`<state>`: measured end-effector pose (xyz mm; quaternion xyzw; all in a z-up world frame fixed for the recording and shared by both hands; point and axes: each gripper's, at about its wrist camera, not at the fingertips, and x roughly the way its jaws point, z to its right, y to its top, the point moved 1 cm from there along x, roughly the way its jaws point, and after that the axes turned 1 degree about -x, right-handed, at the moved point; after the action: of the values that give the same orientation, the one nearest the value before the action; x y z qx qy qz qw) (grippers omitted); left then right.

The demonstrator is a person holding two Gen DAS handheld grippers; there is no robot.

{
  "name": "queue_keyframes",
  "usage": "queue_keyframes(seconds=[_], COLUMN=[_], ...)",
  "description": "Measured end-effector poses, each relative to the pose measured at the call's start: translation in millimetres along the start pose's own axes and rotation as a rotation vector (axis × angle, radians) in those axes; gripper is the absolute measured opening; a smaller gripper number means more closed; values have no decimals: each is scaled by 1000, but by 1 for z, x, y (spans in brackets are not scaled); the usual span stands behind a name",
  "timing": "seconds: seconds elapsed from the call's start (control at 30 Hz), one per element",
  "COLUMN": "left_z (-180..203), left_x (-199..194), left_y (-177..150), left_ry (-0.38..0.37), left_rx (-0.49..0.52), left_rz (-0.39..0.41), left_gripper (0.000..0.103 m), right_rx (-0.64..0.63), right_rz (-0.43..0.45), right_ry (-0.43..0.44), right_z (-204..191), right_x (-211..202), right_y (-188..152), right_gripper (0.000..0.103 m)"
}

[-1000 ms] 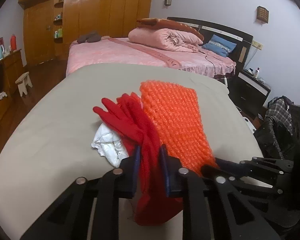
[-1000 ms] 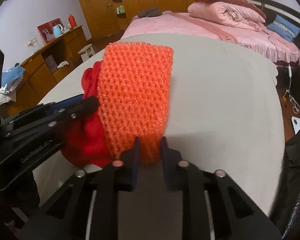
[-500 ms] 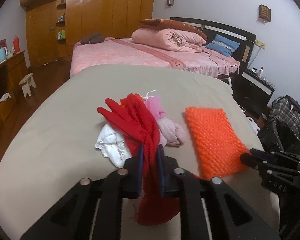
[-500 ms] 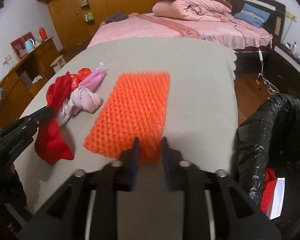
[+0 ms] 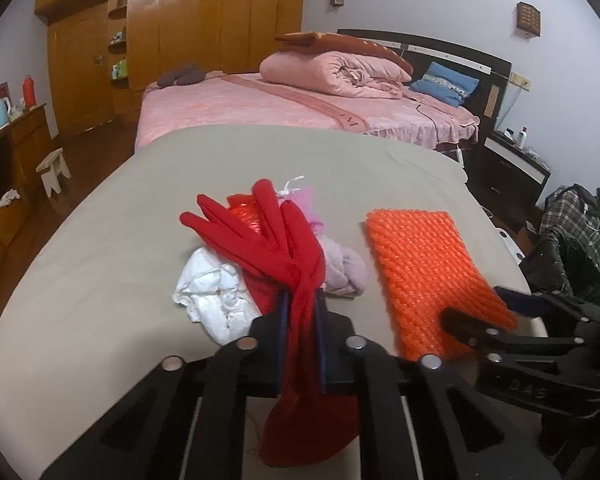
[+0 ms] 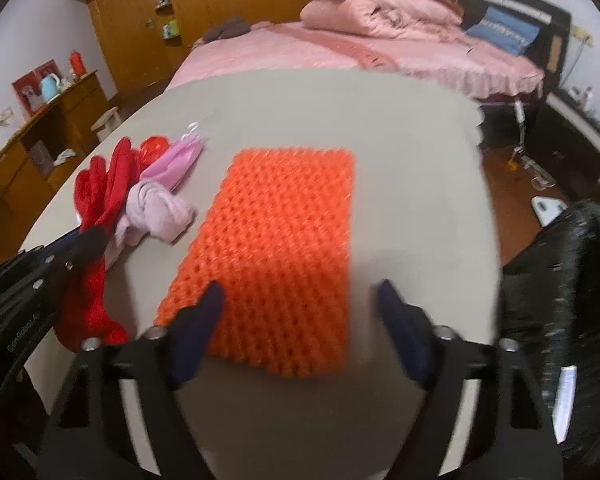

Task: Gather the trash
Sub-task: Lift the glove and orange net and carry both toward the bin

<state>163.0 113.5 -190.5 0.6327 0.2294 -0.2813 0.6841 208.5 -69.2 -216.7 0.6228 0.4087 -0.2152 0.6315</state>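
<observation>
Gloves (image 5: 284,256) are hanging pinched in the left gripper (image 5: 300,332), fingers draped over the pile on the table (image 5: 100,280), cuffs dangling off its near edge. The right gripper (image 6: 300,320) is standing wide apart, holding nothing, with the orange mat (image 6: 284,248) lying flat between and ahead of its pads. Risks as I am judging them: the gloves are dragging the white wad (image 5: 216,300) or pink cloth (image 5: 342,272) off the edge when lifted, or are slipping from a thin pinch; the black bag (image 6: 560,280) beside the table is sagging, so a drop may be missing its mouth.
</observation>
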Motion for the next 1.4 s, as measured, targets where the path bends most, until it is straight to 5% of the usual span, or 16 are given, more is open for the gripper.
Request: queue_keyframes(seconds=[0.13, 0.17, 0.73, 1.4], left_z=[4, 5, 50, 161], left_x=[-11, -14, -84, -93], left_y=[5, 7, 36, 51], left_ry=[-12, -16, -91, -278], left_rx=[2, 3, 43, 165], left_rz=[33, 44, 186, 218], left_gripper=[8, 8, 8, 8], right_rx=[-41, -37, -5, 115], right_rz=[22, 33, 198, 293], right_ry=[43, 63, 72, -112], right_z=[-9, -8, 18, 112], right_x=[-13, -20, -107, -188], right_y=[5, 8, 29, -3], right_gripper=[13, 12, 12, 12])
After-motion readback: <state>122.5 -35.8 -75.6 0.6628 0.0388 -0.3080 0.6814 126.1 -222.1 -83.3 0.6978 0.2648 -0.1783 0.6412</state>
